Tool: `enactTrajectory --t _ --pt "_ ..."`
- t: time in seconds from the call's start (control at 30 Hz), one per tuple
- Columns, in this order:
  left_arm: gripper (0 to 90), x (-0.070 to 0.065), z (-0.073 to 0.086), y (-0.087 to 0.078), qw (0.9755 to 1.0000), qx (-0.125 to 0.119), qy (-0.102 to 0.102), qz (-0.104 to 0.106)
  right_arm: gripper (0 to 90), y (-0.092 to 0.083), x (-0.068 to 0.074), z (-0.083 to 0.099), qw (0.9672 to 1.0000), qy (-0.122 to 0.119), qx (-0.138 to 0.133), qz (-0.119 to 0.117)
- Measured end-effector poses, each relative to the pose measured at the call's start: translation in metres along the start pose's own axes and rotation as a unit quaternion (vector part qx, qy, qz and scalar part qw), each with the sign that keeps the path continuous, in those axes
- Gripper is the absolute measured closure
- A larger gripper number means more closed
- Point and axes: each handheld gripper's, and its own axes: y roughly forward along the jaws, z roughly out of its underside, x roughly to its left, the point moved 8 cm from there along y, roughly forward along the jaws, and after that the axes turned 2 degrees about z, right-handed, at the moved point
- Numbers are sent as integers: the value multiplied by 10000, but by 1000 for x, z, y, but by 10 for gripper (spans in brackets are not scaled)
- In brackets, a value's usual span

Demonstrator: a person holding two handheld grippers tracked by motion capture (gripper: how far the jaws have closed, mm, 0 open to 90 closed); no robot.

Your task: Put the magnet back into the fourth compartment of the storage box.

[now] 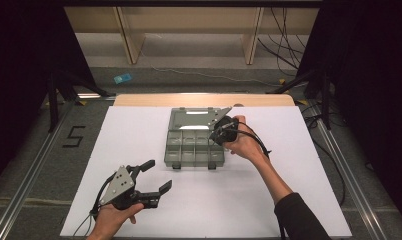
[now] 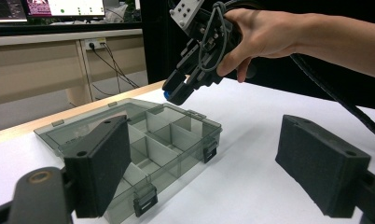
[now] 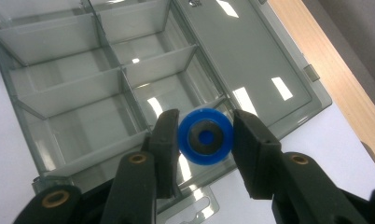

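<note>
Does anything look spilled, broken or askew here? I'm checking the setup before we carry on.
Nothing stands out. The compartment box sits square on the white table, lid open flat, compartments empty. The right gripper holds a blue ring above it; the left gripper rests open nearby.

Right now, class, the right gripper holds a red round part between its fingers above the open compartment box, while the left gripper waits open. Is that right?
One detail is wrong: the round part is blue, not red, as the right gripper view shows. The right gripper does hold it above the open compartment box, and the left gripper waits open.
</note>
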Motion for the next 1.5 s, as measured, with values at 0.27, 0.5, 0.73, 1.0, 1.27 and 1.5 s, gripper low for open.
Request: enactTrajectory --t 0.27,0.5,0.73,1.0,1.27,1.5 --pt "171 0 0 0 10000 -13 -7 9 628 3 -1 1 10000 6 7 11" --pt "171 0 0 0 10000 -14 -5 6 627 7 -2 3 10000 33 90 -26" --pt "171 -1 0 0 10000 -15 -11 11 602 12 -2 4 9998 138 81 -74" --pt "171 0 -1 -1 10000 -17 23 5 483 8 -3 1 9996 287 -60 -12" --pt "171 -1 -1 -1 10000 -31 13 2 428 -2 -3 -1 9992 365 -157 -2" --pt "171 -1 -1 -1 10000 -26 31 5 378 -17 1 -9 9977 479 -474 -49"
